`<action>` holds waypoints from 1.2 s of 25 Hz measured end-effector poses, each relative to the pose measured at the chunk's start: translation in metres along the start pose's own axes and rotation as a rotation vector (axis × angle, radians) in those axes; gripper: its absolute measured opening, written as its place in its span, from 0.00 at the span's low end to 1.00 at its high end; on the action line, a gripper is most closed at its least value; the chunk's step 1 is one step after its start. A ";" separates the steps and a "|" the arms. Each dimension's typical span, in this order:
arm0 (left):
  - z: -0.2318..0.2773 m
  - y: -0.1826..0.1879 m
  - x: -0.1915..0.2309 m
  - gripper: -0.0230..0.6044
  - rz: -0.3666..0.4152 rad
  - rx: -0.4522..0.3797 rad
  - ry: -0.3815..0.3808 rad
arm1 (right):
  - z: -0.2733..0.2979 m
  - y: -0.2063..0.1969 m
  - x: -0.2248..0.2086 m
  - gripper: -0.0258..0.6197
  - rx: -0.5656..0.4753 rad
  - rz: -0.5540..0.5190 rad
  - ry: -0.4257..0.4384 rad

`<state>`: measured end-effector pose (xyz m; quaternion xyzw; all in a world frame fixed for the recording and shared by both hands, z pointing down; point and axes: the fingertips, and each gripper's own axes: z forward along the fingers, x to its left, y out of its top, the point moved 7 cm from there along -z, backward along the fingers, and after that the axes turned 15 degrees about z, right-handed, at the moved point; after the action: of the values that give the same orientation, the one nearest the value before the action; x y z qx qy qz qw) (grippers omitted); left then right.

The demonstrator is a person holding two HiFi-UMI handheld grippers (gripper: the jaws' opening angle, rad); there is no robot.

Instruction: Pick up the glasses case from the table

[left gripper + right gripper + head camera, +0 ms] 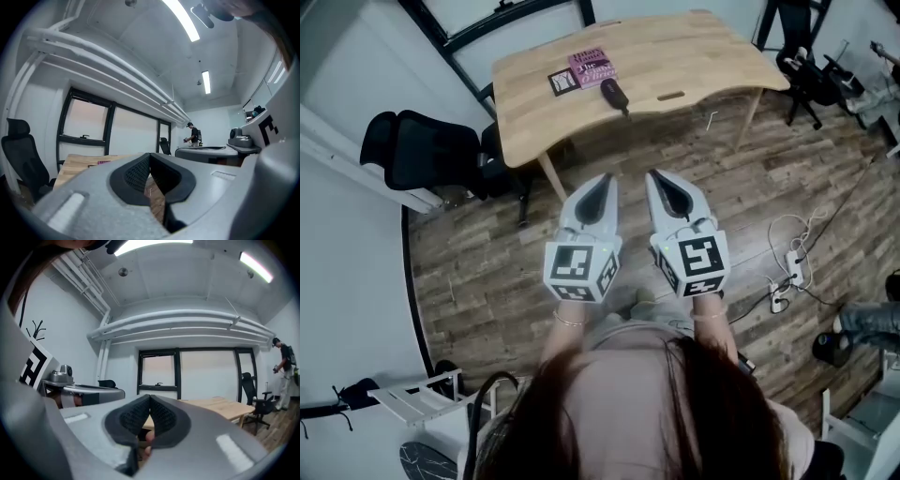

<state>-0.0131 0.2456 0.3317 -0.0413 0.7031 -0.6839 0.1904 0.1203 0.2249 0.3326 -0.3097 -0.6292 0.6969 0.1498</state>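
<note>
The dark oblong glasses case (pixel 614 94) lies on the wooden table (pixel 675 56), far ahead of me in the head view. A pink book (pixel 592 66) and a black square card (pixel 563 82) sit just left of it. My left gripper (pixel 605 178) and right gripper (pixel 656 175) are held side by side over the wood floor, well short of the table. Both point level toward it. Each is shut with nothing between its pads. The left gripper (pixel 150 157) faces the table (pixel 79 164). The right gripper (pixel 149 399) sees the table (pixel 220 406) beyond its tips.
A black office chair (pixel 422 150) stands left of the table and another (pixel 802 66) at its right end. A power strip with cables (pixel 792 272) lies on the floor to my right. A white rack (pixel 412 403) is at lower left. A person (pixel 283 366) stands far off.
</note>
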 end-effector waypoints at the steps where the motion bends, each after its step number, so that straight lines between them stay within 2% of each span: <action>1: 0.005 -0.001 0.000 0.04 0.001 0.002 0.003 | 0.003 0.001 -0.004 0.04 -0.001 -0.003 0.002; 14: 0.053 -0.004 -0.004 0.04 0.006 0.016 0.062 | 0.027 0.010 -0.059 0.04 -0.013 0.049 0.049; 23: 0.074 -0.007 -0.005 0.04 0.017 0.037 0.049 | 0.046 0.011 -0.073 0.04 -0.013 0.059 0.069; 30: 0.095 -0.009 0.015 0.04 0.022 0.031 0.044 | 0.076 0.012 -0.078 0.04 -0.002 0.023 0.073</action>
<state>0.0024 0.1504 0.3377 -0.0156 0.6970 -0.6932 0.1830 0.1350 0.1171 0.3408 -0.3423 -0.6205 0.6863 0.1641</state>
